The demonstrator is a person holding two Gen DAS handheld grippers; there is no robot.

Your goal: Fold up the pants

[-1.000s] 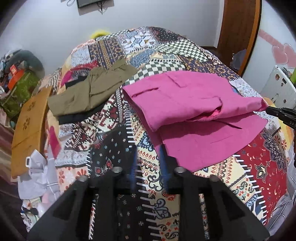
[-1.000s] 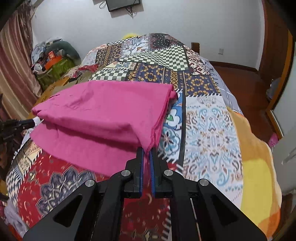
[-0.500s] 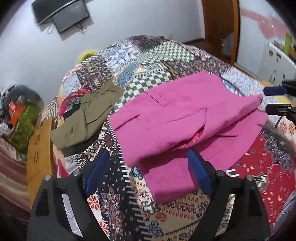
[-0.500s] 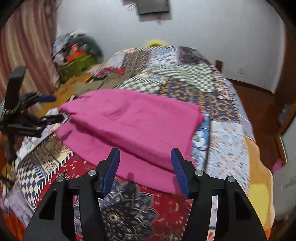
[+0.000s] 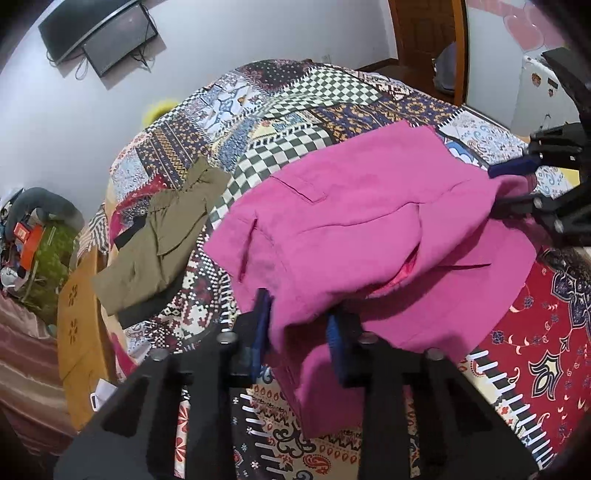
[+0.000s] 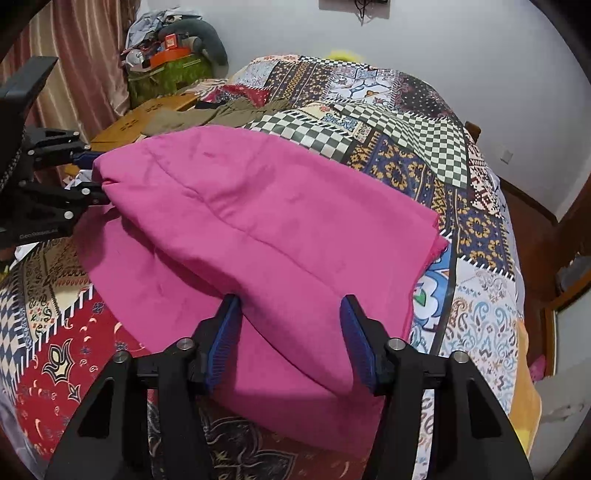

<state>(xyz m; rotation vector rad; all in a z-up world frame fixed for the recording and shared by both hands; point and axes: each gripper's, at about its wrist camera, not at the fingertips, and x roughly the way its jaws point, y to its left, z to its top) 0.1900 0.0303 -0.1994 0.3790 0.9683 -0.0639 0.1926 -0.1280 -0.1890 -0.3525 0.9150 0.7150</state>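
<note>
The pink pants [image 5: 362, 229] lie folded in layers on the patchwork bedspread [image 5: 303, 107]; they also fill the middle of the right wrist view [image 6: 258, 229]. My left gripper [image 5: 301, 332] is open, its blue pads on either side of the near folded edge of the pants. My right gripper [image 6: 291, 339] is open, its pads straddling the folded edge on its side. Each gripper also shows in the other's view, the right one [image 5: 513, 184] at the far corner and the left one [image 6: 88, 177] at the pants' left end.
Olive-green pants [image 5: 162, 236] lie on dark clothes at the bed's left side. A wooden board [image 5: 79, 332] stands beside the bed. A pile of bags and clutter [image 6: 173, 55] sits by the curtain. A wall TV [image 5: 99, 33] and a wooden door [image 5: 424, 33] are behind.
Both grippers opened from shut and moved in on the pink pants. Their pads now sit around the folded edges at opposite ends.
</note>
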